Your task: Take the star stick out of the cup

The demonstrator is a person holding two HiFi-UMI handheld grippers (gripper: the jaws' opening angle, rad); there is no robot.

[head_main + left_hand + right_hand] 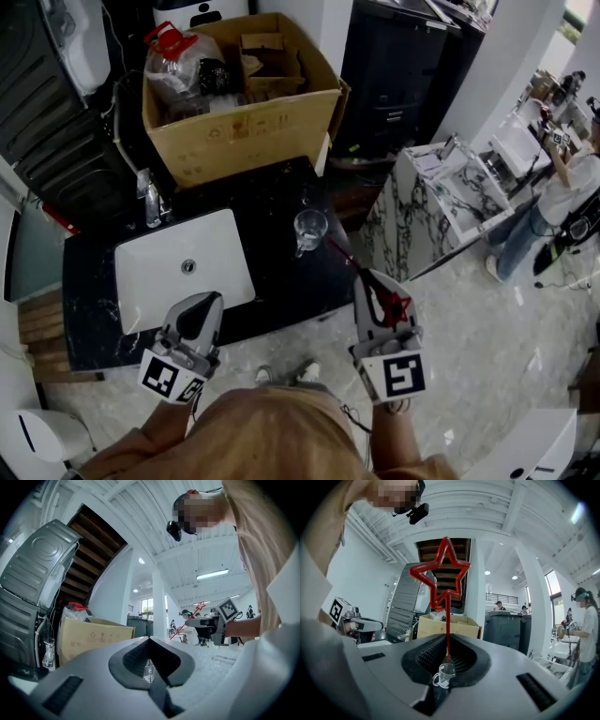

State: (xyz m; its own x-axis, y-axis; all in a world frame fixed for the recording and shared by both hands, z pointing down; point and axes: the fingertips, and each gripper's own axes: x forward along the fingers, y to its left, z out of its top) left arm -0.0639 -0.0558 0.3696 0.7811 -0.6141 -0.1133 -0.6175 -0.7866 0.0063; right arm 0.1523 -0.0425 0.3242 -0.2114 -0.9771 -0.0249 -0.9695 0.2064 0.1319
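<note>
red, and thin as a straw, the star stick [394, 308] sits pinched between the closed jaws of the right claw [364, 277]. the open star end lies back over the top of the claw. the shaft runs on past the jaw tips, up and to the left. its far end is out of the cup [309, 228] and hangs in the air just beside the cup's rim, on the side nearest the claw. from the right gripper view the shaft stands straight up the middle of the jaws, with the little cup showing beyond them.

the left claw [212, 299] has its jaws drawn together with nothing in them. it hovers level at the front edge of the desk [281, 277], over the near rim of the white sink [155, 281].

the cup is clear glass with a handle and stands upright on the black desk, between the sink and the desk's right edge. a tap [150, 202] stands at the sink's back left corner. along the back edge of the desk sits a big cardboard box [239, 136] with a red-capped bottle [173, 56] in it. off the right edge stands a marble-patterned cabinet [422, 202].
</note>
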